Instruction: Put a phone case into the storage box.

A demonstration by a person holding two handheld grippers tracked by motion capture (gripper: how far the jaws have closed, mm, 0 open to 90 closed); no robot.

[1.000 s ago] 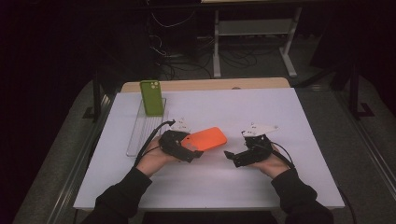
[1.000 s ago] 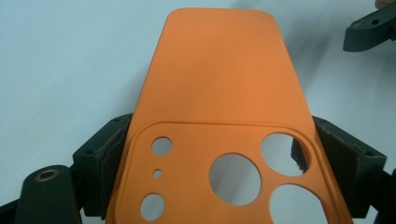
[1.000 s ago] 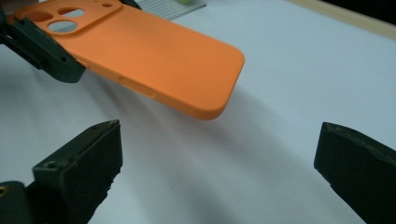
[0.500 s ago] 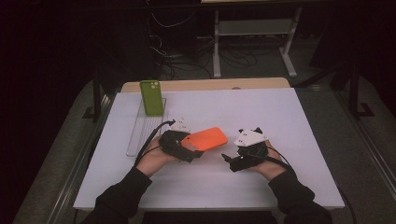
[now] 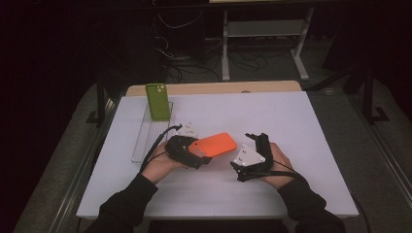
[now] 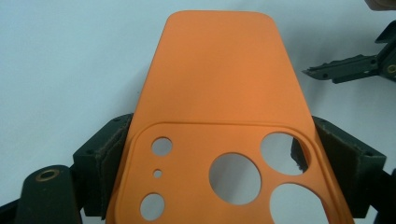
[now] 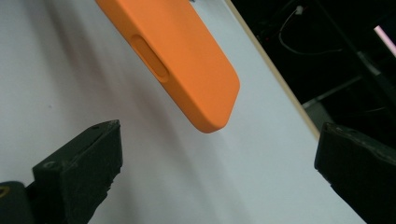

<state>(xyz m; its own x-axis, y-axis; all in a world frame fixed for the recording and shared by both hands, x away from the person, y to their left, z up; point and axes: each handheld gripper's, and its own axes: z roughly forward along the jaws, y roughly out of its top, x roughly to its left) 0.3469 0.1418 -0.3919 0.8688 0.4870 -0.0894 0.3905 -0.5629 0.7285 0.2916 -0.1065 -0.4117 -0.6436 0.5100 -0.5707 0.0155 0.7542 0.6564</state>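
Note:
An orange phone case [image 5: 215, 144] is held above the white table, camera cut-outs toward the left hand. My left gripper [image 5: 188, 151] is shut on its camera end; in the left gripper view the two black jaws press the case [image 6: 219, 116] from both sides. My right gripper [image 5: 253, 154] stands open just right of the case's free end, turned on its side. In the right gripper view the orange case [image 7: 187, 56] hangs ahead of the wide-apart jaws, its side button facing me, nothing between the fingers [image 7: 79, 168].
A green phone case [image 5: 158, 101] stands upright in a clear rack [image 5: 145, 138] at the table's left. The white table top [image 5: 291, 116] has a wooden strip at its far edge. Dark floor, cables and a stand lie beyond.
My right gripper has rolled onto its side and shifted slightly left toward the case's free end. The left gripper and orange case have stayed in place.

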